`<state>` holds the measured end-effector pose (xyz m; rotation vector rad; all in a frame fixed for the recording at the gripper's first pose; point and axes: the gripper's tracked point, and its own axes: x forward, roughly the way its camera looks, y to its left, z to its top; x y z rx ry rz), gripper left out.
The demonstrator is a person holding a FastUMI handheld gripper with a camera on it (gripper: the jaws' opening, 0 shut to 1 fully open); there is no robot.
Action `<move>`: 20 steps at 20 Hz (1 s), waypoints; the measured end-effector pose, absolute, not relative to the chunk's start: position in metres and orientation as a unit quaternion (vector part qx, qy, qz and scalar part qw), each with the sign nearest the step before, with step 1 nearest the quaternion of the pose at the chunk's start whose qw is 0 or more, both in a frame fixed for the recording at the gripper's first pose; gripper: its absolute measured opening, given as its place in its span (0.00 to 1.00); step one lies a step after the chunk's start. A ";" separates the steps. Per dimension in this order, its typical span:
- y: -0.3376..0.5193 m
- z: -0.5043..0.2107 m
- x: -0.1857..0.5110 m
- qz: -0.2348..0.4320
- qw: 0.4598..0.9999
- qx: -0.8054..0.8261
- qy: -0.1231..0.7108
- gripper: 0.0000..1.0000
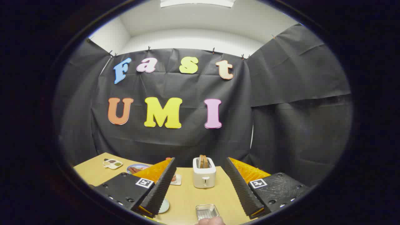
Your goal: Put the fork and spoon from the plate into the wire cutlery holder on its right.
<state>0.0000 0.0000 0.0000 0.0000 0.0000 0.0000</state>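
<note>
My gripper [200,160] is held high over a tan table [187,197], open, with nothing between its wide-spread fingers. Low between the fingers stands a small wire cutlery holder [207,211], seen from above. Left of it, the rim of a pale plate [164,206] peeks out from behind my left finger [161,187], which hides most of the plate. I cannot make out whether anything lies on the plate. A person's fingertip [211,221] shows just in front of the holder.
A white toaster [204,176] with toast in its slots stands beyond the holder, between the fingers. Further left on the table lie a small coaster [177,179], a plate with food [136,168] and a white divided dish [112,163]. Black cloth walls the booth.
</note>
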 end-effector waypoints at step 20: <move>0.027 0.003 -0.003 0.034 0.999 -0.014 0.001 0.95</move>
